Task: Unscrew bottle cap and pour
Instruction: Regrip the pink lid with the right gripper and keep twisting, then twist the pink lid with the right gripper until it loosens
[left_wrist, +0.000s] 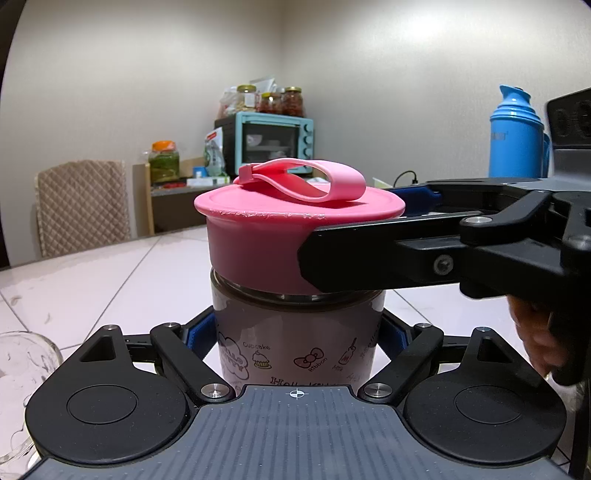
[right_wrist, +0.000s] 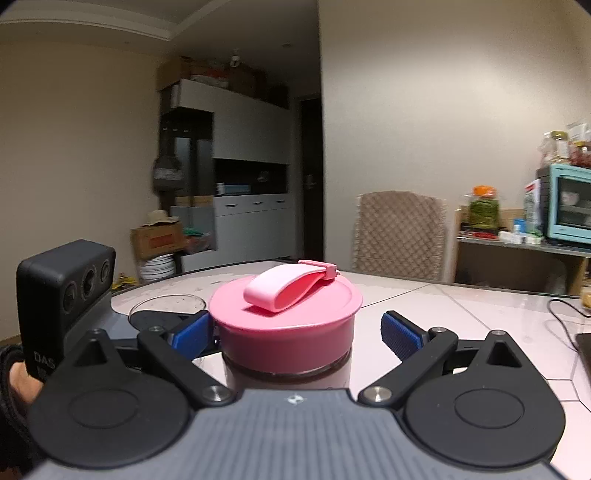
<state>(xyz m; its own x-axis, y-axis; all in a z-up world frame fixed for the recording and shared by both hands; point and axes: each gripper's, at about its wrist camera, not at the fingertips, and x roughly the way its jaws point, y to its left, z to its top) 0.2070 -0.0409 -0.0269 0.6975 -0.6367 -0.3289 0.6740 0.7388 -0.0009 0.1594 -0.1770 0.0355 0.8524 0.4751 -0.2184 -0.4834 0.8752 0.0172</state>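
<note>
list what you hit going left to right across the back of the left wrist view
quilted beige chair back → orange-lidded jar of green pickles → teal countertop toaster oven → tall blue plastic thermos

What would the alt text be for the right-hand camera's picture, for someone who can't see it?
A pink screw cap with a loop strap sits on a bottle between the open fingers of the right tool; one blue pad touches it, the other stands clear. An empty glass stands behind on the white table.

Your left tongs (left_wrist: 297, 339) flank the bottle (left_wrist: 295, 332) on the tabletop (left_wrist: 110, 273); your right tongs (right_wrist: 295, 330) flank its cap (right_wrist: 286, 325); a glass (right_wrist: 166, 306) sits behind-left.
</note>
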